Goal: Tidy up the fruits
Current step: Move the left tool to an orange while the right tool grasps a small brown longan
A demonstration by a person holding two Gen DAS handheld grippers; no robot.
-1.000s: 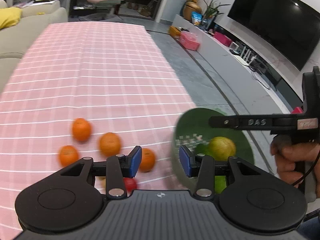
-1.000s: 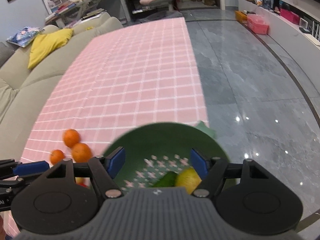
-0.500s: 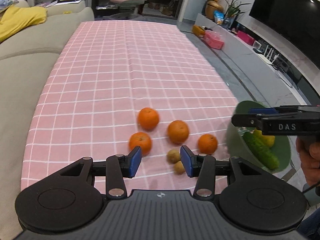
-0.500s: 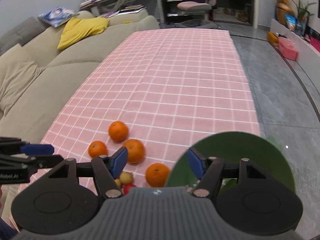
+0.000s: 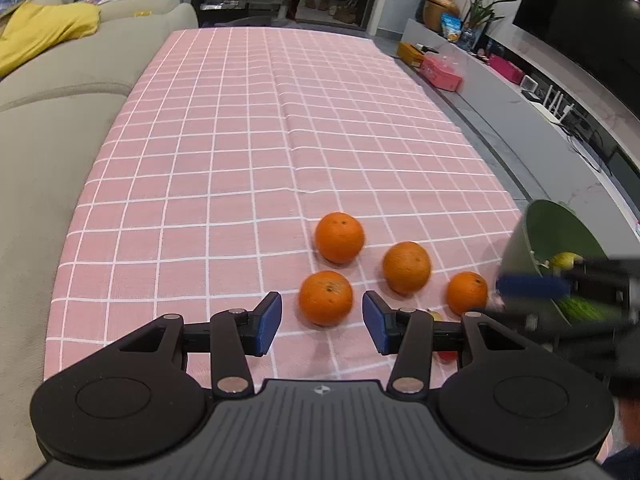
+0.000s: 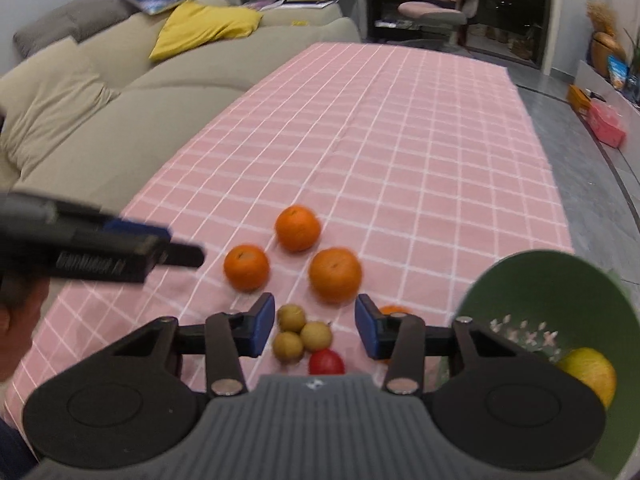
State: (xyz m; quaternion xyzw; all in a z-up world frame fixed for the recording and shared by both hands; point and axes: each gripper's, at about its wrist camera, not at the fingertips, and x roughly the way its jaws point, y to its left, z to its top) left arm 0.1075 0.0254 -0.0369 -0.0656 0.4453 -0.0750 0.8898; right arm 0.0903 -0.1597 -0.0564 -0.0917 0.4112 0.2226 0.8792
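Hovering over the pink checked tablecloth [image 5: 248, 152], your left gripper [image 5: 322, 322] has its blue pads apart and spreading wider — an orange [image 5: 326, 298] sits on the cloth in line with the gap, untouched by either pad. Your right gripper [image 6: 316, 330] is narrowing its jaws, yet nothing is pinched: three small brown fruits [image 6: 300, 334] and a red fruit [image 6: 326, 362] lie on the cloth below the gap, clear of the pads.

Around them, in the right wrist view, three oranges [image 6: 298, 228] form a loose cluster beyond the fingertips, and a fourth peeks out from behind the right-hand finger. The green bowl [image 6: 560, 292] stands at the cloth's right edge, just beside that gripper, with a yellow-green citrus fruit [image 6: 590, 372] inside; in the left wrist view, something long and green [image 5: 580, 304] shows in it too — too blurred to name.

Your right gripper appears blurred at the right side of the left wrist view, in front of the bowl. A beige sofa [image 6: 80, 120] with a yellow cushion [image 6: 204, 26] runs along the table's left side.
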